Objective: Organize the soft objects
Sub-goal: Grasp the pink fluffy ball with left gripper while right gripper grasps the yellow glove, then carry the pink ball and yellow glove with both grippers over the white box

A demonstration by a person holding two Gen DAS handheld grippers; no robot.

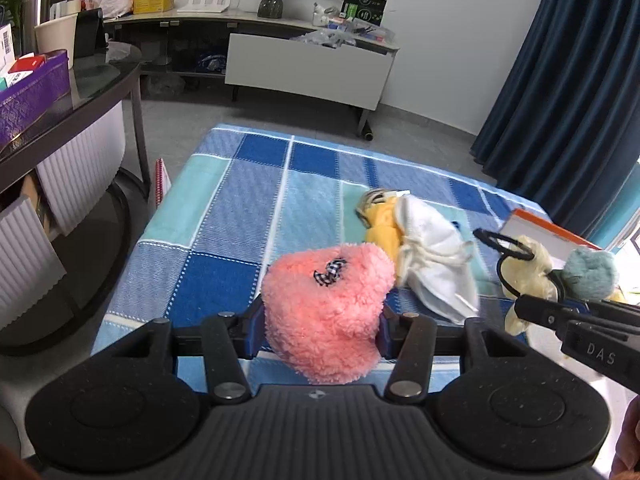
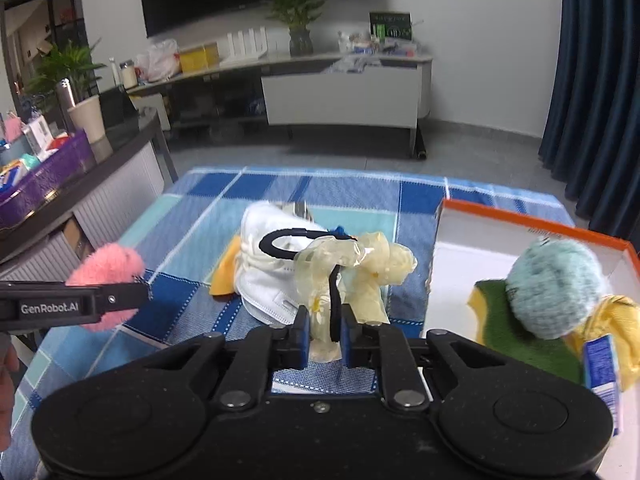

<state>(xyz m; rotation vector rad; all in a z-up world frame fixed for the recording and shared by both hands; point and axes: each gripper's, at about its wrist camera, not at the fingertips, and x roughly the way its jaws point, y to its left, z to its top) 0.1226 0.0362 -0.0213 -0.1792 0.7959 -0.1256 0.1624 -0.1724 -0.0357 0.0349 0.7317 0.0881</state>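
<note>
the left tool [image 1: 320,324] is clamped on a fluffy pink heart [image 1: 326,312], lifted above the blue checked cloth [image 1: 224,216]. the right tool [image 2: 324,334] is clamped on a pale yellow scrunchie [image 2: 360,264] with a black band, near a white mask [image 2: 268,264], beside the orange-rimmed box [image 2: 532,220] holding a teal pompom [image 2: 556,288]

A blue, teal and white checked cloth [image 2: 192,240] covers the flat surface that carries everything. Near its middle lies a crumpled white face mask [image 2: 264,280], resting partly on a yellow fabric piece [image 2: 226,276] that pokes out from under its left side. Just beyond the mask sits a small striped item [image 1: 374,198], too blurred to identify. On the cloth's right side stands an open box [image 2: 456,272], white inside with an orange rim, holding soft things. The mask and box sit near each other, not touching.
</note>
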